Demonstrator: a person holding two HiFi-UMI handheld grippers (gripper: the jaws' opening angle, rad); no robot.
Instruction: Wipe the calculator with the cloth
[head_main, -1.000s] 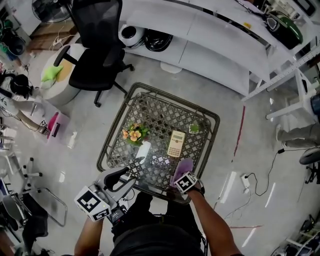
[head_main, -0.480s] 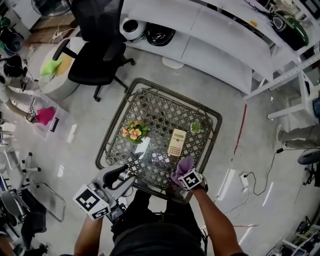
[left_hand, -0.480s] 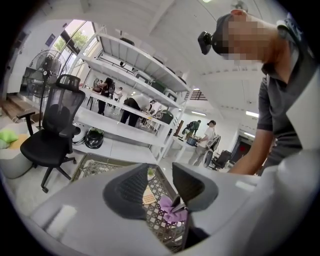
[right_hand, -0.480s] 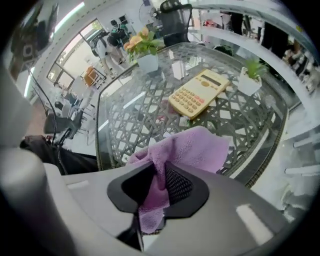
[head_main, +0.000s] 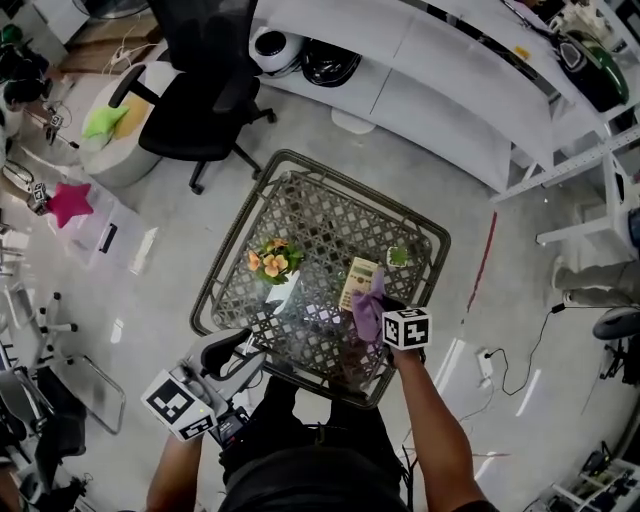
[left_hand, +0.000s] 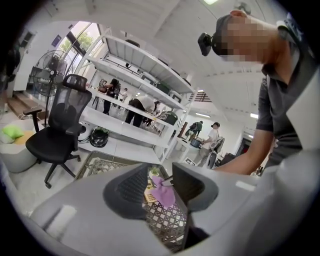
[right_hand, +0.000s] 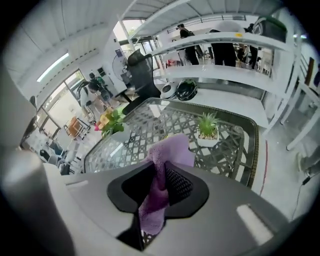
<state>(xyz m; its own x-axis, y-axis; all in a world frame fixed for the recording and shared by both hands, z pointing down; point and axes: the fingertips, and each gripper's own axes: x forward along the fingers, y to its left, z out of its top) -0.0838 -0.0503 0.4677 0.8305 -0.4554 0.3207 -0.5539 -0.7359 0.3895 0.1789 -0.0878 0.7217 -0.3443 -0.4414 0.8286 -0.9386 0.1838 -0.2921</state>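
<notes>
Purple cloth (head_main: 367, 314) pinched in the right gripper (head_main: 377, 304) above the calculator (head_main: 357, 280).
The right jaws have just closed and now clench the cloth, which hangs from them over the calculator's near end. The calculator lies flat on the lattice desk (head_main: 236, 228), between the flower pot (head_main: 271, 264) and the small green plant (head_main: 398, 257). The left gripper (head_main: 236, 354) hovers off the desk's near left corner, jaws parted with nothing between them.
</notes>
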